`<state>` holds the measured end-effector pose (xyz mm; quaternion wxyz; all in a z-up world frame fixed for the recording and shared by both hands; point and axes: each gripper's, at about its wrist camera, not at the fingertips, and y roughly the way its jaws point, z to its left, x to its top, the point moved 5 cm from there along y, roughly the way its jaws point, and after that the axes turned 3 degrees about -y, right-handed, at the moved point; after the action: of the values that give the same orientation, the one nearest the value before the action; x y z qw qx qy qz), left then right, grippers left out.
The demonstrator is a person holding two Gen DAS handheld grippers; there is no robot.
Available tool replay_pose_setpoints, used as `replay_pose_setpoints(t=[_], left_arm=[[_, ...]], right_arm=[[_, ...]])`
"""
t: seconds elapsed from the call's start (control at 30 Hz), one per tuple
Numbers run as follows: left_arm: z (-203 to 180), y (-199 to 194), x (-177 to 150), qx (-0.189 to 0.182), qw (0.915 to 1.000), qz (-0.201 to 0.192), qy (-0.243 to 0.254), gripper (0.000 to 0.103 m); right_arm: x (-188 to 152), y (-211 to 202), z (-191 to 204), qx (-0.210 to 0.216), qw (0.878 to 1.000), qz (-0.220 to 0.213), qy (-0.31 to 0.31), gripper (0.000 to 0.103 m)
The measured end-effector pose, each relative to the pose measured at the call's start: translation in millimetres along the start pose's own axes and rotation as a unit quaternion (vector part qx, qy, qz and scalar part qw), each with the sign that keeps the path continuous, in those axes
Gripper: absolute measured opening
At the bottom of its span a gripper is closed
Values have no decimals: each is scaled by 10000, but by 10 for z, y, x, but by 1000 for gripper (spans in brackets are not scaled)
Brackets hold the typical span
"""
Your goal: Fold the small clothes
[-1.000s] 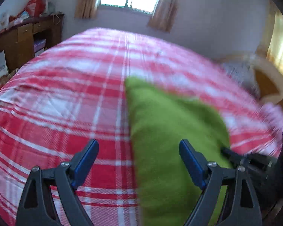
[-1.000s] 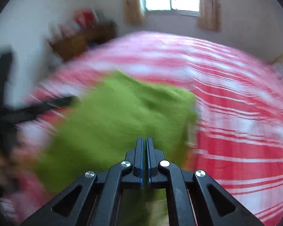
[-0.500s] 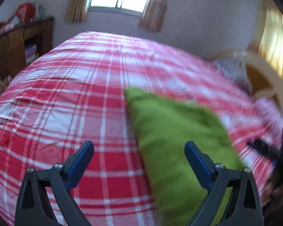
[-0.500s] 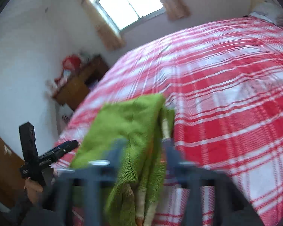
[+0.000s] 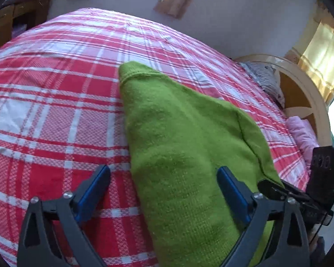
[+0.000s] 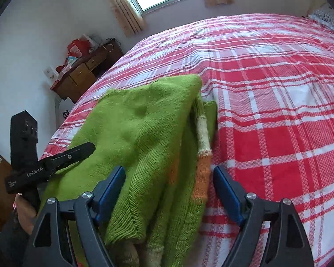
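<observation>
Folded green sweater (image 6: 144,133) lies on the bed (image 6: 278,111), near its edge. Both hand-held grippers, left (image 5: 163,191) and right (image 6: 169,191), stand apart, gripping nothing. Recommend squaring the protruding striped sleeve (image 6: 203,138) under before pressing flat.

The green sweater (image 6: 142,138) ran off the bottom edge of both views, its near end out of sight. It covered the bedspread (image 5: 55,115) beneath. Clutter on the wooden desk (image 6: 82,75) was too small to identify.
</observation>
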<state>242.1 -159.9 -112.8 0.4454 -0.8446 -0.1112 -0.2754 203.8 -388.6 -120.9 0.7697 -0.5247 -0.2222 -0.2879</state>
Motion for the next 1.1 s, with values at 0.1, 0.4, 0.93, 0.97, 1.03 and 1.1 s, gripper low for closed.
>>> replay_pose_setpoints(t=[0.1,0.4,0.93,0.97,1.03,1.1], left_arm=[[-86,17,-17,-13,9998,12,210,80],[-230,-144,-64,-179,9997,159,105,41],[150,-1256,-1424,257,9952,775,-547,69],[174,-1238,-1400,148,9955,713,-614,70],[153,-1184,-1360,216,9965,654,-467,73],[69,-1112,-1336,504,9975,497,-43,79]], right_arm=[[-33,-2,74,304,9995,30,-61,57],[-6,-152,271,134,9999,-2,-44,32],[-1487,-1036,1087,1230,9904,630,23,39],[-1485,-1032,1074,1059,9929,542,9,47],[-1465,-1031,1036,590,9977,313,-66,62],[-1459,-1005,1031,403,9990,178,-21,70]])
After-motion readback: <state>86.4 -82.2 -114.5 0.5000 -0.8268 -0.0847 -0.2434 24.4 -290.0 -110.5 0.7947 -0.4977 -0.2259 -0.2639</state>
